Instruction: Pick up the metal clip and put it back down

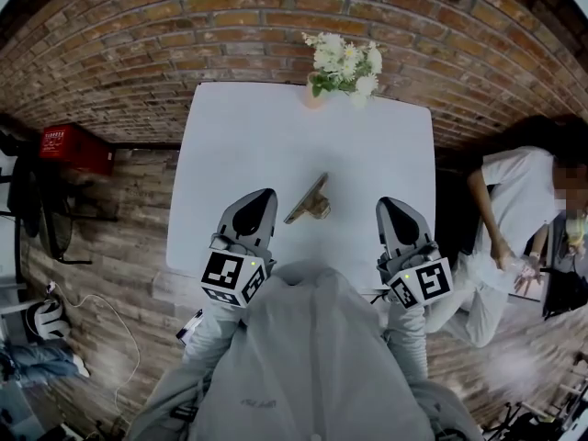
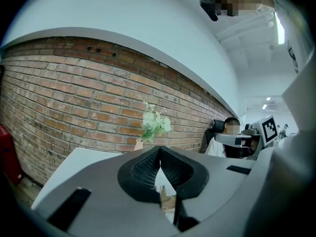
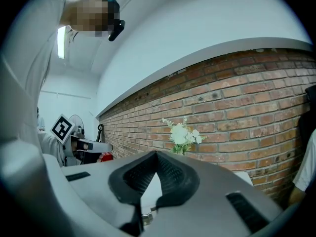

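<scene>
Head view — metal clip [image 1: 310, 202] lies on table [image 1: 248, 145], flowers [image 1: 344, 62] at its far edge.

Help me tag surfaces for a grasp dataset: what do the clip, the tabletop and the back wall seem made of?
The clip looks like metal with a brassy finish: gold-brown, with a faint sheen. The table has a smooth matte white top, perhaps laminate or painted board; that stays open. The wall is bare red-brown brick with pale mortar joints.
</scene>
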### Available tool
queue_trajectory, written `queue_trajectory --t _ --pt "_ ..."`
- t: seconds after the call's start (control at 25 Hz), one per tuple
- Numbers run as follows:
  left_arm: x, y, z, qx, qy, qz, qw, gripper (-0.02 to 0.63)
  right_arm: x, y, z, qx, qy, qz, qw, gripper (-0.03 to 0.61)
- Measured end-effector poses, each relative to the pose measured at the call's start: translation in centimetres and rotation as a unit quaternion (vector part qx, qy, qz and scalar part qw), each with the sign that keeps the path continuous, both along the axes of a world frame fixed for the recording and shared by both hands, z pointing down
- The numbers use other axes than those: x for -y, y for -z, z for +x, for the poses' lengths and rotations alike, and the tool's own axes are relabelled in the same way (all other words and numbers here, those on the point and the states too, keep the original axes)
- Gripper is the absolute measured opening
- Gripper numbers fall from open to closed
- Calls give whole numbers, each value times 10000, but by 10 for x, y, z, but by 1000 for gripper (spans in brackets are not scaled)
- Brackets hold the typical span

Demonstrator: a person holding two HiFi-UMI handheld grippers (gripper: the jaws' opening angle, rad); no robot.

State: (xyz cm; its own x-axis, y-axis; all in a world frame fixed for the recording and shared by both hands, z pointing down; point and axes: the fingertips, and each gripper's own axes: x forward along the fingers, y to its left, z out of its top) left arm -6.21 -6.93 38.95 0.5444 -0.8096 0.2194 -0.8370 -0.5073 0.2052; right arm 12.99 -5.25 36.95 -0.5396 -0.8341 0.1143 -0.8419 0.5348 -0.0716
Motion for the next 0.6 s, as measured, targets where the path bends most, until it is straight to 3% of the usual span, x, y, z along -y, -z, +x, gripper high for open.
queue_trajectory --t 0.6 --pt "2 -5 -11 -11 44 -62 10000 26 3 -2 -11 -235 74 -12 9997 23"
